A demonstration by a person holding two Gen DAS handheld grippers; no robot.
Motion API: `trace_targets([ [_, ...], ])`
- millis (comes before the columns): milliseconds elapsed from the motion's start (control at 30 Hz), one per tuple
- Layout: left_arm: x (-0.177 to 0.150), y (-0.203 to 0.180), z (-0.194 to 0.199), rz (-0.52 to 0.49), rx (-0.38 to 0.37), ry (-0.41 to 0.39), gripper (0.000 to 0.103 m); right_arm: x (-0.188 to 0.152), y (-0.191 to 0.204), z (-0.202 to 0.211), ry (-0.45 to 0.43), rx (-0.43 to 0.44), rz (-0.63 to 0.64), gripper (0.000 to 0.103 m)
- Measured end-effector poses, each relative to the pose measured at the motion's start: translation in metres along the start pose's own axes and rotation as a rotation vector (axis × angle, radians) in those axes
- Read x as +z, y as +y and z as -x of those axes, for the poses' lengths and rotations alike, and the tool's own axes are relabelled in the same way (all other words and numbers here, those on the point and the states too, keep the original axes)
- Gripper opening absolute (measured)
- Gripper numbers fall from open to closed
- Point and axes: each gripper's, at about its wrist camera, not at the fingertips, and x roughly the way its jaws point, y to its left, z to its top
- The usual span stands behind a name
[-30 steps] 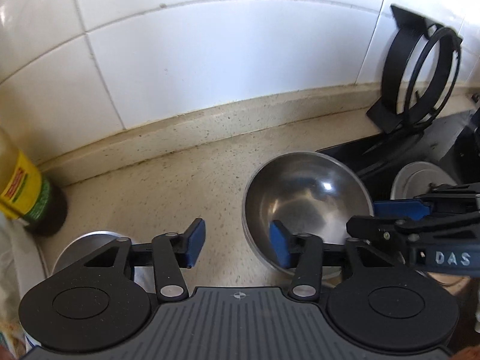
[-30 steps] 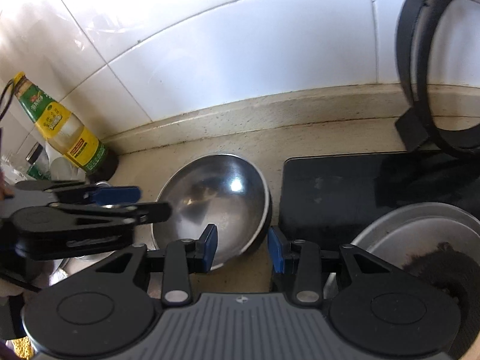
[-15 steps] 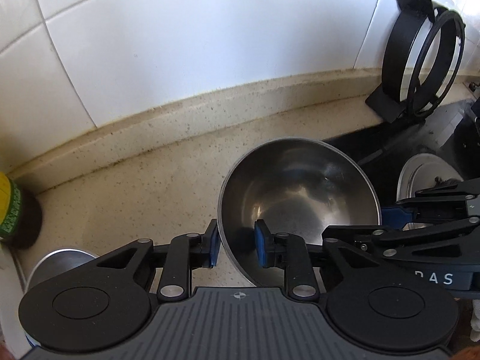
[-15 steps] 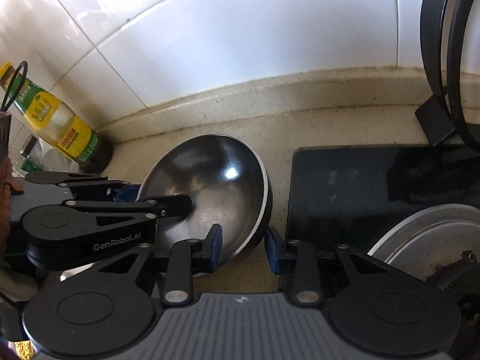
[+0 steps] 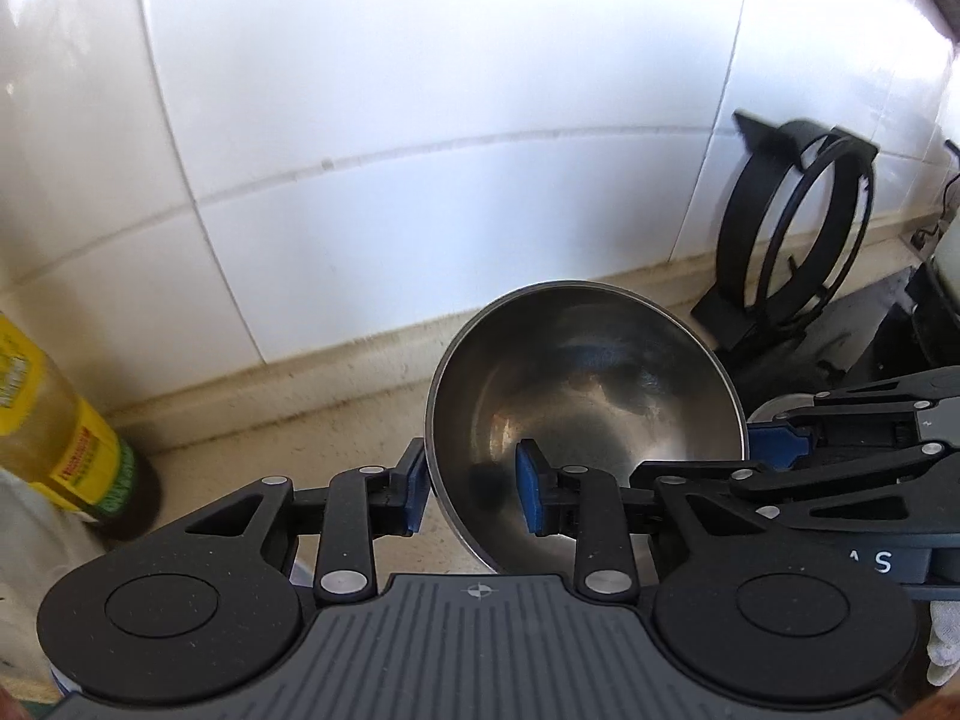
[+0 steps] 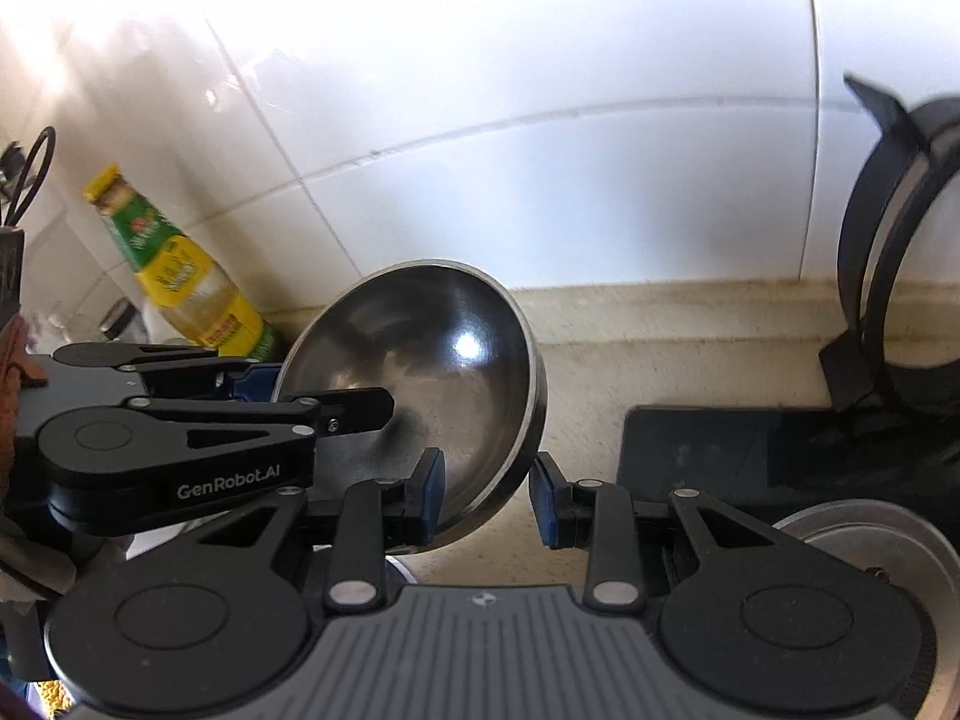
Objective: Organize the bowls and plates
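Between the blue pads of the left gripper sat the near rim of a stainless steel bowl, the jaws narrowed around it, one pad outside, one inside. The right gripper likewise bracketed the opposite rim, though a small gap showed beside its outer pad. Shiny, empty and tilted, the bowl hung above the speckled counter, near a black rack.
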Motion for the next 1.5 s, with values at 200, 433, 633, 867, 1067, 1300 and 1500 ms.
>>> trace_targets([
  [200,-0.009,-0.004,0.038,-0.004,0.003,-0.037,0.04,-0.007,0.022,0.03,-0.024,0.002,0.041,0.034],
  [433,-0.031,-0.006,0.069,-0.004,0.001,-0.037,0.041,-0.027,0.041,0.048,-0.015,0.012,0.059,0.034],
  [633,-0.052,-0.005,0.067,0.004,0.005,0.002,0.041,-0.043,0.05,0.038,0.043,0.016,0.059,0.034],
  [867,-0.067,0.0,0.053,0.019,0.001,0.058,0.041,-0.051,0.05,0.02,0.102,0.016,0.052,0.035],
  [1067,-0.073,0.006,0.044,0.023,0.014,0.091,0.041,-0.054,0.049,0.004,0.17,0.005,0.063,0.04],
  [1300,-0.075,0.014,0.051,0.028,0.036,0.068,0.042,-0.051,0.041,0.02,0.119,-0.037,0.078,0.044],
  [1500,-0.079,0.014,0.06,0.013,0.079,0.043,0.045,-0.045,0.045,0.026,0.079,-0.022,0.077,0.044],
])
